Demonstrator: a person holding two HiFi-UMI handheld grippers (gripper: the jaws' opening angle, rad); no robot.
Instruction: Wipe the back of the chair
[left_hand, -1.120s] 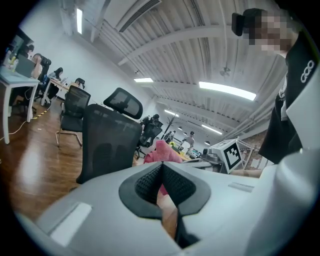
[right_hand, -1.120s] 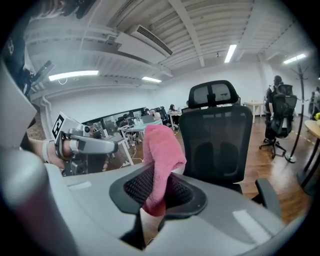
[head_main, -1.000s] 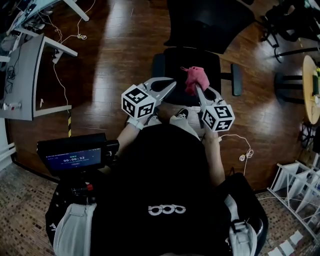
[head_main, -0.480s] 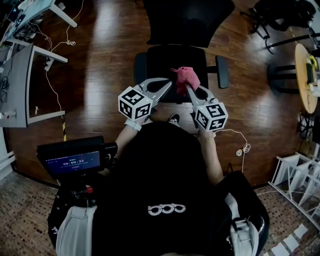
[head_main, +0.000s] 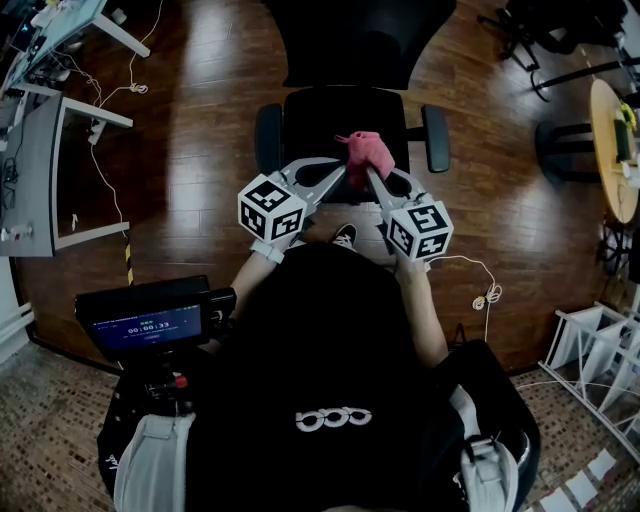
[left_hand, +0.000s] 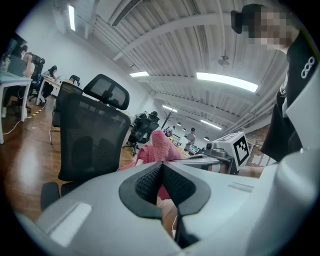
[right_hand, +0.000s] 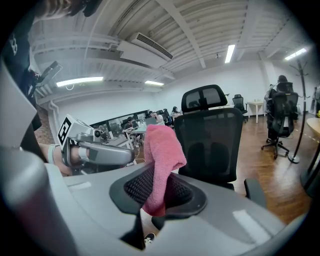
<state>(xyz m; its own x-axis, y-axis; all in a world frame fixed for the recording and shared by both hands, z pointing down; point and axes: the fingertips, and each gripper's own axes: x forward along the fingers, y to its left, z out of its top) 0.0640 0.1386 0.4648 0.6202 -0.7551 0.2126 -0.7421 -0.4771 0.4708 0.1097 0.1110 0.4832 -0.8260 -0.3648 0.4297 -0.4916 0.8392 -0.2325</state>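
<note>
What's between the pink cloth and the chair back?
Only the chair's bare seat in the head view; the right gripper view shows open air from pink cloth to chair back.

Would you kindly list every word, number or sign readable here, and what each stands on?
"00:00:33": on the small blue-lit screen in a black frame.
Fainter line above it on that screen: too small to read.
White linked-rings logo on the person's black top: no letters.
Black-and-white square markers on the two white cubes: patterns, no text.
</note>
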